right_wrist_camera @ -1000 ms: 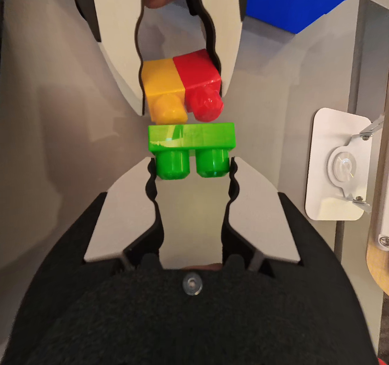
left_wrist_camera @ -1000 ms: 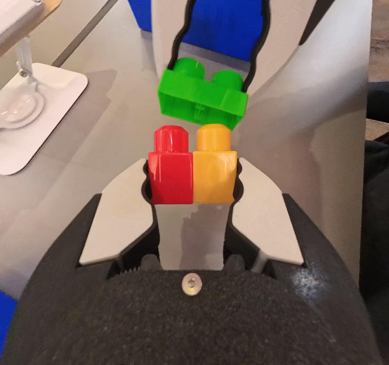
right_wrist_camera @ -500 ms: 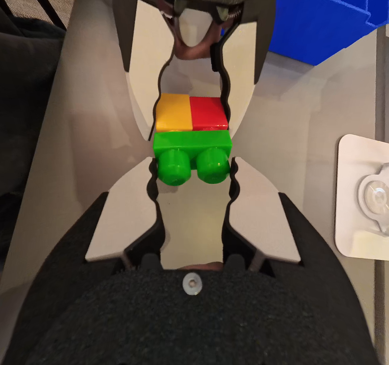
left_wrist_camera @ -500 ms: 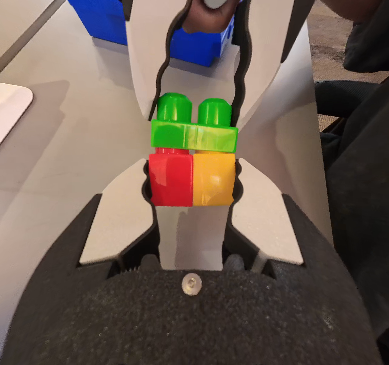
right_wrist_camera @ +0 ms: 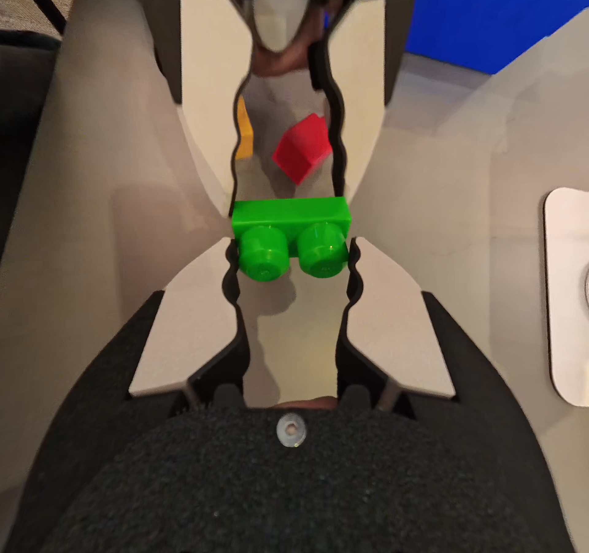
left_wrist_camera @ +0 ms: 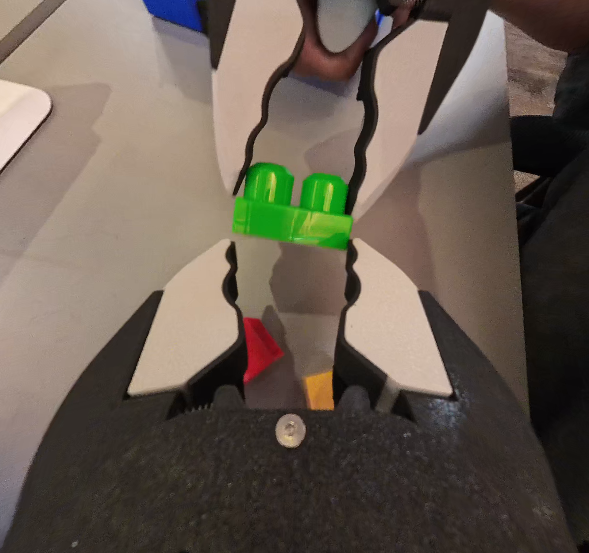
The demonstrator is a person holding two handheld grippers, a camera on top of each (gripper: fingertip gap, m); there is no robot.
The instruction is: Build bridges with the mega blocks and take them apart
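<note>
Mega blocks, three pieces. Green block, two studs: gripped at its studs in the jaws of the right gripper, held above the table. Left gripper: jaws parted, empty, tips just beside the green block. Red block and yellow block: loose below, apart from each other and tilted. Farther out: blue bin, white plate at right. Progress, as judged: nothing is joined; whether building or dismantling comes next cannot be told. Legible writing: none.
</note>
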